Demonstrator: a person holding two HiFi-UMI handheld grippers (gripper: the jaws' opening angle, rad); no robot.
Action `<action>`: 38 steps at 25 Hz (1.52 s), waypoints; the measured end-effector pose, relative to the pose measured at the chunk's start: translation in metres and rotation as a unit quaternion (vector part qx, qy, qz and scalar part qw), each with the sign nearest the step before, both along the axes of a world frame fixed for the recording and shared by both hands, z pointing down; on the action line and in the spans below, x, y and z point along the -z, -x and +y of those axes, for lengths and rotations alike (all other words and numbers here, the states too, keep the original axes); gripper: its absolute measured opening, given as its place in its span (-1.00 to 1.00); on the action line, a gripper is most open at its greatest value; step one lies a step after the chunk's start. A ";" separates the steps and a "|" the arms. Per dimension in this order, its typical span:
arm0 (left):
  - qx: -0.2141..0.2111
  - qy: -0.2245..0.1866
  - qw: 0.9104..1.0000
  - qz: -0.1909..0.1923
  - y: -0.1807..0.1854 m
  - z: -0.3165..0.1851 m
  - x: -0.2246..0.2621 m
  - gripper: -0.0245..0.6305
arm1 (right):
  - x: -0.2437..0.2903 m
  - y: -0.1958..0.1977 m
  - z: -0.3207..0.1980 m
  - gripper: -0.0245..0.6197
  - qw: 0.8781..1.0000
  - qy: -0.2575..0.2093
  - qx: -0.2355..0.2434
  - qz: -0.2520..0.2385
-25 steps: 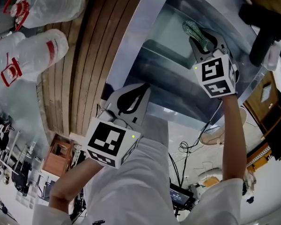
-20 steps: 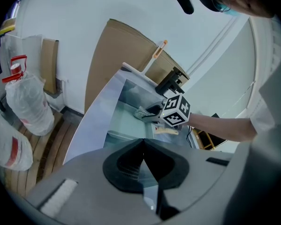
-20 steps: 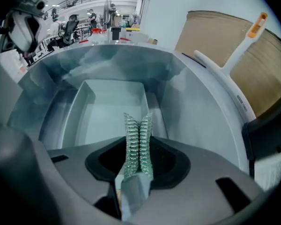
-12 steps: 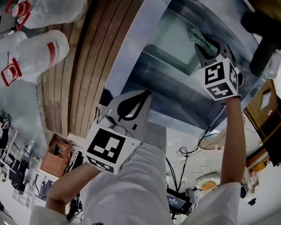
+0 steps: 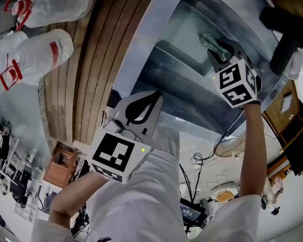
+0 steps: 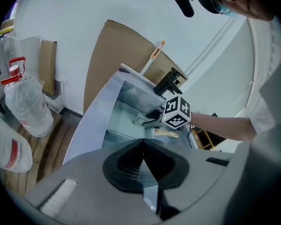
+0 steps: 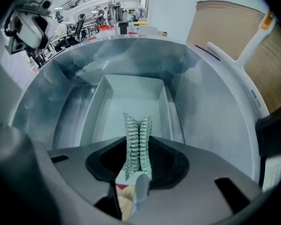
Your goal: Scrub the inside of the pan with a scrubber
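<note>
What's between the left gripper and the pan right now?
Between the left gripper and the pan lie only the sink's pale rim and its sloping steel wall, seen in the head view and left gripper view.

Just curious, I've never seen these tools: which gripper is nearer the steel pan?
Right. The right gripper, shut on the scrubber, is over the pan inside the basin. The left gripper, fingers together and empty, sits at the basin's near rim.
</note>
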State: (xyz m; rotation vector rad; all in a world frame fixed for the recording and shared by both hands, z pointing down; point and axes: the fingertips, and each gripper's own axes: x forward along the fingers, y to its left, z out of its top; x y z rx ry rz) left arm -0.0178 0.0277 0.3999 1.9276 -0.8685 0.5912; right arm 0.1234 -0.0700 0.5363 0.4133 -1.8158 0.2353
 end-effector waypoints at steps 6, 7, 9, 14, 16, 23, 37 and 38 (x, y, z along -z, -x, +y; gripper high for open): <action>-0.002 -0.004 1.000 0.002 0.001 0.003 0.002 -0.91 | 0.002 0.018 0.034 -0.55 0.999 0.032 -0.003 -0.011; -0.002 -0.004 1.000 0.003 0.002 0.003 0.003 -0.91 | 0.003 0.021 0.039 -0.55 0.999 0.040 -0.003 -0.013; -0.005 -0.005 1.000 0.003 0.004 0.005 0.005 -0.91 | 0.004 0.027 0.048 -0.55 0.998 0.056 -0.004 -0.014; -0.008 -0.008 1.000 0.004 0.006 0.007 0.010 -0.91 | 0.005 0.038 0.066 -0.54 0.996 0.089 -0.003 -0.019; -0.010 -0.011 1.000 0.004 0.006 0.008 0.013 -0.91 | 0.007 0.039 0.071 -0.55 0.995 0.095 -0.006 -0.018; -0.014 -0.030 0.999 0.004 0.013 0.004 0.036 -0.91 | 0.036 0.044 0.079 -0.55 0.993 0.110 -0.012 -0.027; -0.020 -0.097 0.995 -0.001 0.030 -0.003 0.112 -0.91 | 0.185 0.051 0.102 -0.54 0.985 -0.005 -0.141 -0.100; -0.017 -0.102 0.995 -0.001 0.031 -0.004 0.118 -0.91 | 0.198 0.048 0.101 -0.54 0.981 -0.018 -0.158 -0.109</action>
